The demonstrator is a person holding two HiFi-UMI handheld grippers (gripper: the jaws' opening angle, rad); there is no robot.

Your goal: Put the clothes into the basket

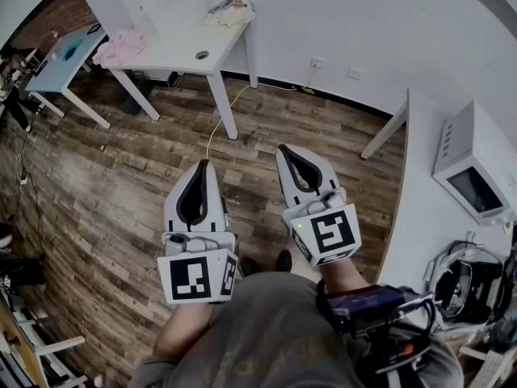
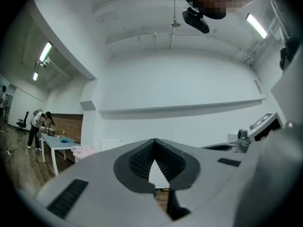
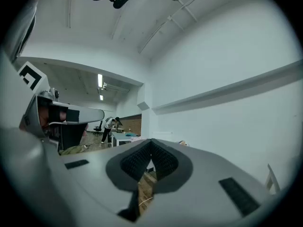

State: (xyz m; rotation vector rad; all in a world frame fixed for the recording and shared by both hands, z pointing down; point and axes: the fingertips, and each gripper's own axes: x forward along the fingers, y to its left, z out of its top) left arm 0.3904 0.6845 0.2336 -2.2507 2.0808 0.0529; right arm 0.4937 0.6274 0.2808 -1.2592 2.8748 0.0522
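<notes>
Over the wooden floor (image 1: 121, 184): both grippers were held out level, side by side and well apart from the table, with nothing in either one.
Left gripper (image 1: 196, 196): jaws were closed tip to tip and empty. Its own view only showed bare wall through the little gap behind the tips.
Right gripper (image 1: 300, 172): same deal, pads together and holding nothing, with a sliver of floor visible below the tips in its own view.
Clothes: a pink pile (image 1: 119, 47) sat on the left end of the white table (image 1: 182, 55), and a pale bundle (image 1: 230, 10) lay at the far right corner.
Basket: a white holed container (image 1: 176, 6) stood on the table between the two heaps. It looked like the basket, but honestly I couldn't swear to it.
Head view only: it showed the whole layout from above, meaning both heaps at once, a small blue table (image 1: 69, 55) off to the left, a cable (image 1: 218, 124) trailing across the boards, and a microwave (image 1: 472, 172) on a counter at the right.
Gripper views only: these looked level across the room, so they caught the ceiling strip lights (image 2: 46, 52) and a person (image 2: 35, 126) bent over a table far off. The left one also showed the pink pile at table height.
</notes>
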